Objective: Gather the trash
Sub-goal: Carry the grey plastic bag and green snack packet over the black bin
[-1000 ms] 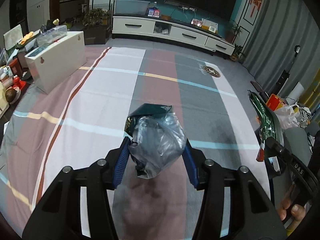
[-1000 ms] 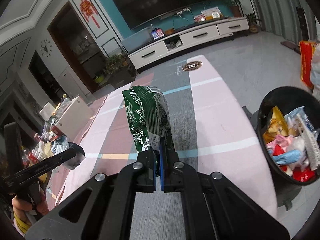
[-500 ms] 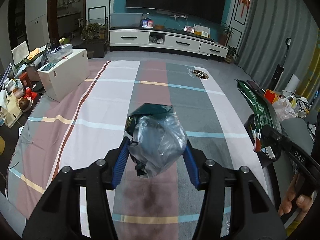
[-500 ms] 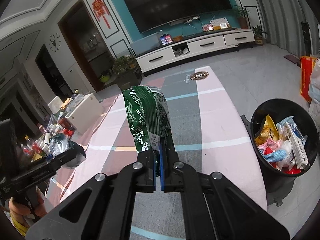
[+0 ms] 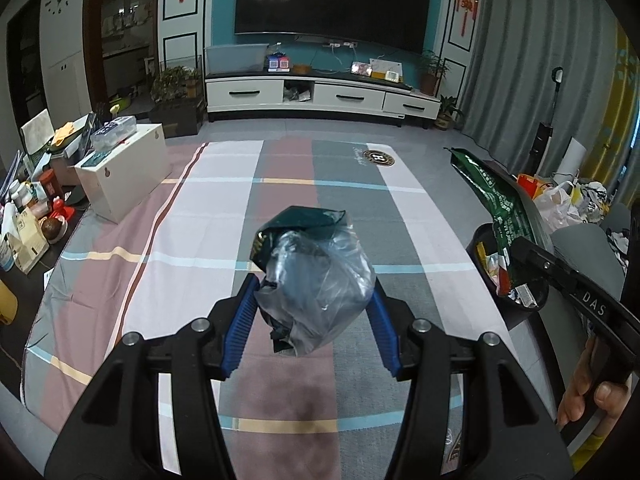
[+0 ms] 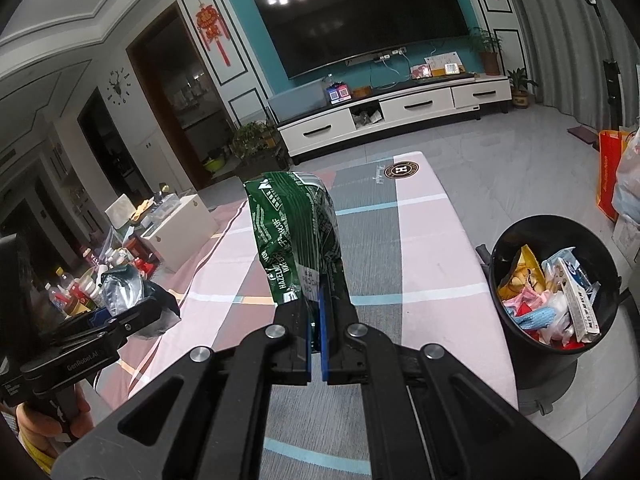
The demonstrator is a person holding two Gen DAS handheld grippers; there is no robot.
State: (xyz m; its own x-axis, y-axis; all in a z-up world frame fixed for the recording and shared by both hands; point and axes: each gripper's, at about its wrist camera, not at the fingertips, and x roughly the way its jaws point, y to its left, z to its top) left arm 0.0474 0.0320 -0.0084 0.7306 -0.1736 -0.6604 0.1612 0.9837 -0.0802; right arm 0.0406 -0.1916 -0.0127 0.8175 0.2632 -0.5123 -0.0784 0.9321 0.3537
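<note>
Left wrist view, nearest first: the left gripper [image 5: 316,312] has its blue pads pressed on either side of a crumpled clear plastic bag [image 5: 320,284] with a dark green scrap folded into its top, the bundle bulging between jaws that stand about half apart. Against a second ago, the striped cloth on the surface [image 5: 192,240] sits lower and wider in frame and more of the far room shows, so both hands have lifted their loads clear of the cloth; no other litter shows on it, which suggests the pickup is finished and only the drop remains. In the right wrist view the right gripper [image 6: 316,344] is pinched fully closed on the bottom edge of a flat green snack wrapper [image 6: 296,236], which stands upright above the fingertips. Both grippers tilt forward and down, the left one more steeply. A hand [image 5: 588,392] grips the right tool's handle at the frame edge. Just off the right edge of the surface stands the black trash bin [image 6: 516,340], already holding coloured wrappers; the wrapper is near it but not yet over its mouth, and the bag is farther from it. Beyond lie a white TV cabinet [image 5: 320,98] and a dark television.
</note>
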